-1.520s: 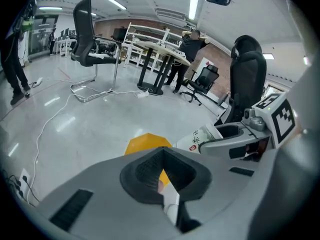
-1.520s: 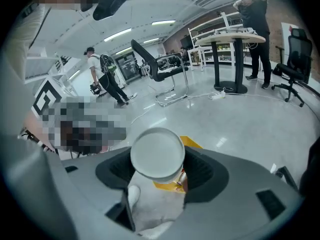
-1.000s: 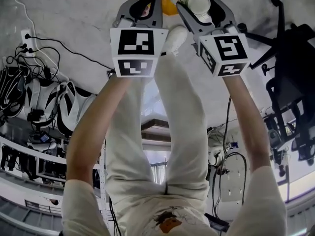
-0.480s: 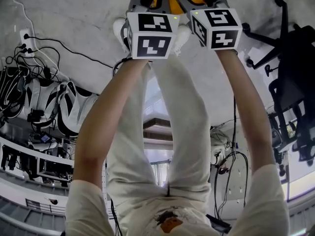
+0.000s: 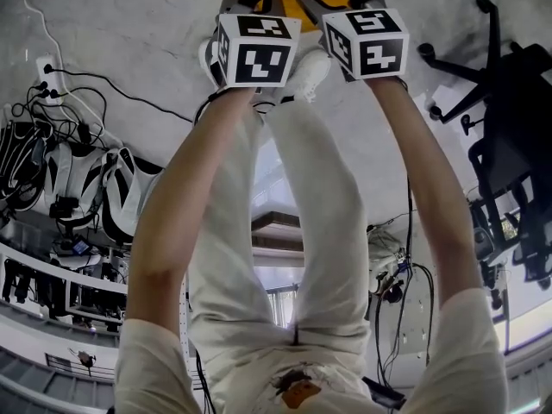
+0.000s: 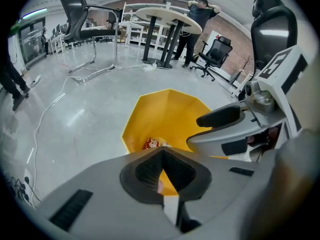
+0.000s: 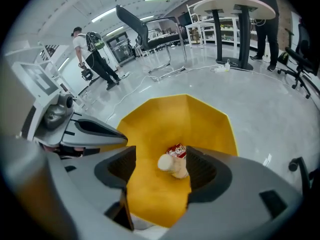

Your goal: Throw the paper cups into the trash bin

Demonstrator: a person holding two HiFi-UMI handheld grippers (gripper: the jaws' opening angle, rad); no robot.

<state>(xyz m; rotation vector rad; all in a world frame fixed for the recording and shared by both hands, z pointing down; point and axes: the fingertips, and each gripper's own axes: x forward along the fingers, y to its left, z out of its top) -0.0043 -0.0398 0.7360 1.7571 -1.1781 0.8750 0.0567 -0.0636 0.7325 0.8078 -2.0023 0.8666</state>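
Grey floor surrounds the yellow trash bin [image 7: 200,119], where the paper cup [image 7: 172,165], seemingly free of the pads, lies straight ahead between the opening jaws of the right gripper [image 7: 161,158], its base toward 10 o'clock, while the left gripper [image 6: 161,154], clenched empty, hangs at 9 o'clock.

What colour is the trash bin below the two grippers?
The trash bin is yellow; the right gripper view shows it best.
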